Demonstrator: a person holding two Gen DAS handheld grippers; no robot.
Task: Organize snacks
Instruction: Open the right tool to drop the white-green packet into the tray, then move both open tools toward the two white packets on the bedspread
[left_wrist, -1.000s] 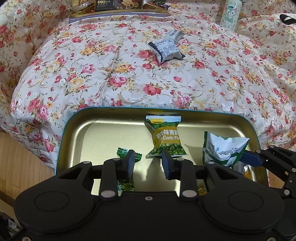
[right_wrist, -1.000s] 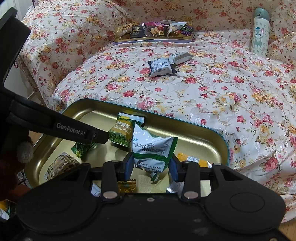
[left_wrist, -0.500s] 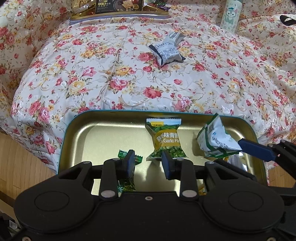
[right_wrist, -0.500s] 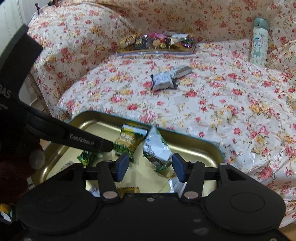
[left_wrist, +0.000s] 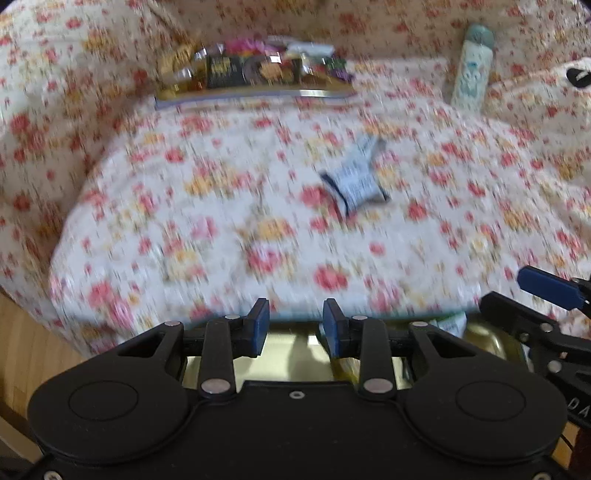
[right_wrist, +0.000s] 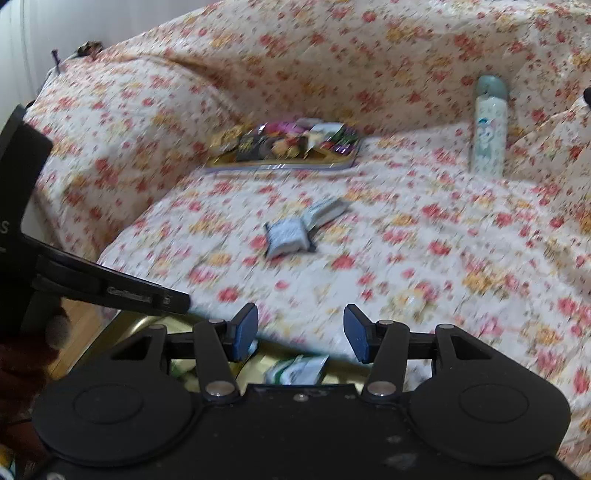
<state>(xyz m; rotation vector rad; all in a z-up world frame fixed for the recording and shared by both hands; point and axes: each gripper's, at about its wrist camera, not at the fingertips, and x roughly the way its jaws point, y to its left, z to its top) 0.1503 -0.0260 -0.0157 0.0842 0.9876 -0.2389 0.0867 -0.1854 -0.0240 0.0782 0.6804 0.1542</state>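
Packet (right_wrist: 289, 236) lies mid-bed, far of both tongs, long axis approx left-right. Right tongs (right_wrist: 301, 334) spread wide, empty, w/ straighter line; left tongs (left_wrist: 295, 326) parted, empty.

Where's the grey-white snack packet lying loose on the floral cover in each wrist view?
Left wrist: grey-white snack packet sits right of centre, upper-middle, on the floral cover.
Right wrist: the packet sits just left of centre, mid-height.
Shared landmark: the pale bottle stands upper right in both.
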